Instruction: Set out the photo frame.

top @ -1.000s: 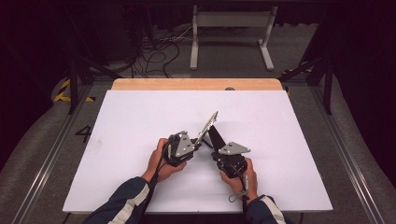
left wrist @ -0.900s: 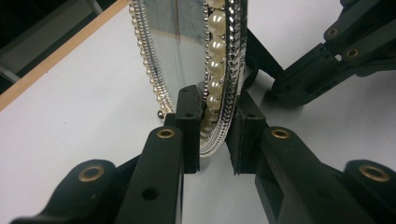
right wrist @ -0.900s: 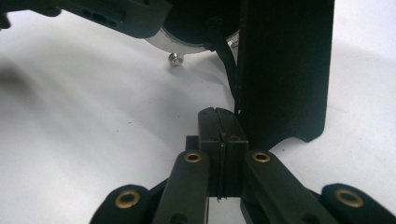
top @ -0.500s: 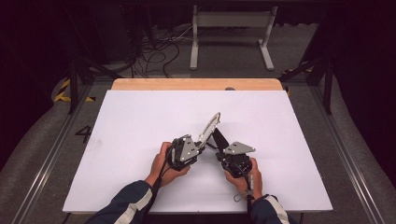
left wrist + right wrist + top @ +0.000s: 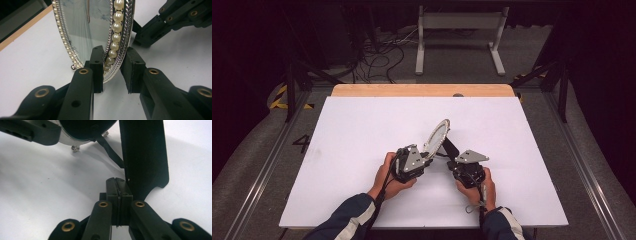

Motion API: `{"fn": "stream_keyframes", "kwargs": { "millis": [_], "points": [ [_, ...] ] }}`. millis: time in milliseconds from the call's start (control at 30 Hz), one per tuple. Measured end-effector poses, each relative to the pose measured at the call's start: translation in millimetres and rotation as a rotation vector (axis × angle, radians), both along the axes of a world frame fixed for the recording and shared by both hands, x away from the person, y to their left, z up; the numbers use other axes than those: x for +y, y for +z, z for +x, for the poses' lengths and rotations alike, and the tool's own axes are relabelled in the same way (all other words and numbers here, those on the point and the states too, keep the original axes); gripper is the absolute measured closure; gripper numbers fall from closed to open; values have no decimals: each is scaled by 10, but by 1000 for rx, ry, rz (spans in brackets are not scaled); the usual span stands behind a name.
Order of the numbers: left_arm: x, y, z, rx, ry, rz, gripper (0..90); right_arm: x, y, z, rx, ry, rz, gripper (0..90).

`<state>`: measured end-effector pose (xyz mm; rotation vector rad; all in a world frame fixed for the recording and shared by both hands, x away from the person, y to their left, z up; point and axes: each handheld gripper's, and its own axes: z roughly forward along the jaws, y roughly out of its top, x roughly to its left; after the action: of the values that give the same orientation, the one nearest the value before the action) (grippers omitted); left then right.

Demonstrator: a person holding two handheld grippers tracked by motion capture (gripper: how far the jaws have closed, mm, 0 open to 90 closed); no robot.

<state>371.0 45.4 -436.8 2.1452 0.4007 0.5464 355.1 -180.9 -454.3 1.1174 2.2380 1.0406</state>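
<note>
While the oval pearl-rimmed frame (image 5: 100, 32) stands tilted on the white desk (image 5: 362, 130), its lower rim sits between the left claw (image 5: 113, 72), whose jaws have just been opening. Beside it, the right claw (image 5: 117, 192) is closed flat near the frame's black back stand (image 5: 145, 157); both forearms lie low.

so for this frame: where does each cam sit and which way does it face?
High view: above the person's side, looking forward and down at the white table; forearms, hands, both grippers show.
Left gripper view: on the left gripper, looking along its jaws, which straddle the pearl-rimmed frame.
Right gripper view: on the right gripper, jaws shut beside the frame's black stand.
All three share the frame.
</note>
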Motion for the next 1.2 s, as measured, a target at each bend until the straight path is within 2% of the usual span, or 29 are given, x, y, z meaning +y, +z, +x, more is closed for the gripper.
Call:
{"fn": "stream_keyframes", "kwargs": {
  "millis": [133, 367, 600, 700, 800, 967, 1067, 1133, 1200],
  "points": [
    [-1, -3, 0, 8, -14, -7, 728, -29, -28, 26, 5, -20, -7, 900],
    [15, 15, -16, 13, -40, -5, 711, -75, -56, 53, 17, -33, 9, 897],
    [145, 59, -85, 18, -63, 11, 664, -81, 29, -15, -19, -12, 37, 868],
    [280, 79, -157, 6, -63, 27, 644, -72, 89, -77, -40, 7, 69, 824],
    [417, 93, -197, 6, -55, 23, 617, -21, 135, -125, -58, 23, 101, 757],
    [688, 69, -287, 2, -20, -26, 565, 102, 151, -164, -72, 38, 121, 635],
    [817, 7, -326, 21, 8, -25, 468, 175, 154, -158, -86, 38, 136, 567],
    [904, -47, -358, 29, 35, -5, 439, 218, 152, -141, -82, 35, 158, 536],
    [982, -94, -387, 28, 57, 8, 355, 273, 155, -120, -87, 34, 177, 502]
  ]
}}
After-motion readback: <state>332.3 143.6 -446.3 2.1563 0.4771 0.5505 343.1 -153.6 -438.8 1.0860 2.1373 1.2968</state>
